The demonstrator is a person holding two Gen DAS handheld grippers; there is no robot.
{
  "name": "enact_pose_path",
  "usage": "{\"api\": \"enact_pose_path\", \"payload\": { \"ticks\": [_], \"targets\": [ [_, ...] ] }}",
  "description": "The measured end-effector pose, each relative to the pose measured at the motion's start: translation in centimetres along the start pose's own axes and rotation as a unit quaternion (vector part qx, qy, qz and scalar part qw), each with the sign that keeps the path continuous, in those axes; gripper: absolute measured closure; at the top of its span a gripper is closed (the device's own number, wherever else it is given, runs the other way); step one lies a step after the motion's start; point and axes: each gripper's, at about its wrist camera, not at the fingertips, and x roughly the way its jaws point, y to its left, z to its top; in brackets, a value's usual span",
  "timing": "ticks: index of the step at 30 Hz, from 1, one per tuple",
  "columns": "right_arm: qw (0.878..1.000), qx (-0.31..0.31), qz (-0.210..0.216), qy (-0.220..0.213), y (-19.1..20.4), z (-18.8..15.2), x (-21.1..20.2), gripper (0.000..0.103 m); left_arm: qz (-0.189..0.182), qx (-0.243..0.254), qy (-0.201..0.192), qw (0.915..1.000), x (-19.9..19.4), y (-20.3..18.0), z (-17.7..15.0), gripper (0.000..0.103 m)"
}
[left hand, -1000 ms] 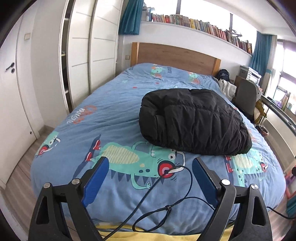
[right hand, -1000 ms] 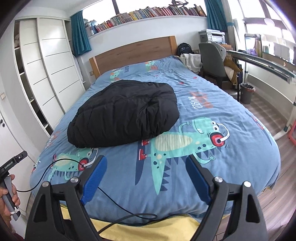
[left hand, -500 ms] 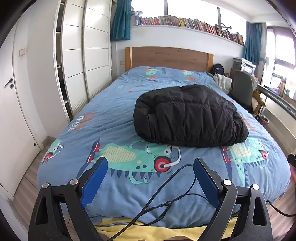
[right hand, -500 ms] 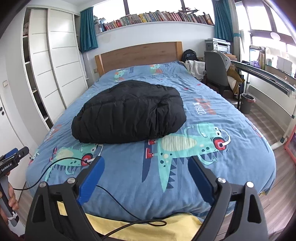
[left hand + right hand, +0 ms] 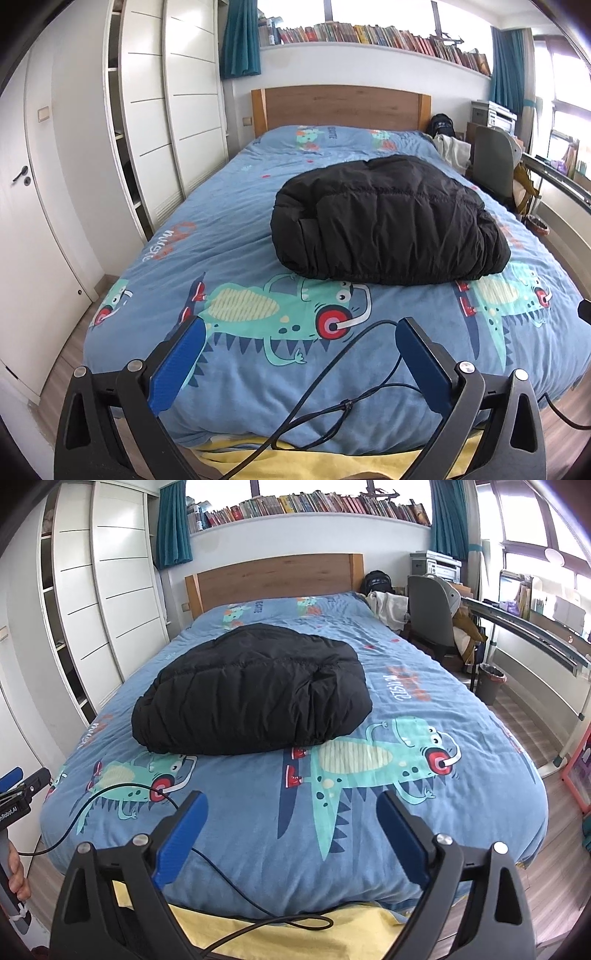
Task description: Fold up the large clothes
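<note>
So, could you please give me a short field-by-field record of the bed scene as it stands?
garment: black jacket, bundled into a folded mound
surface: bed with blue dinosaur cover
jacket position: middle of the bed, toward its left side
left gripper: jaws open, empty, at the foot of the bed, clear of the jacket
right gripper: jaws open, empty, also clear of the jacket
cable: black, loops over the foot of the bed

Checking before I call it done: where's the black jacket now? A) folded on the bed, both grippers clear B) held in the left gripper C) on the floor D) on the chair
A: the jacket lies folded on the bed, with both grippers open and apart from it.
</note>
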Motion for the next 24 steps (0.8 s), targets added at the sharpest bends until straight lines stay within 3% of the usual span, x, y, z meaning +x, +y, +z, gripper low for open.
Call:
{"api": "enact_pose_path", "payload": {
  "ticks": [24],
  "targets": [
    [1.000,0.001,-0.017,0.021,-0.5,1.0,3.7,0.010,-0.022,0.001,0.038,0.9991,3.4,-0.5,0.2,0.002]
  ]
}}
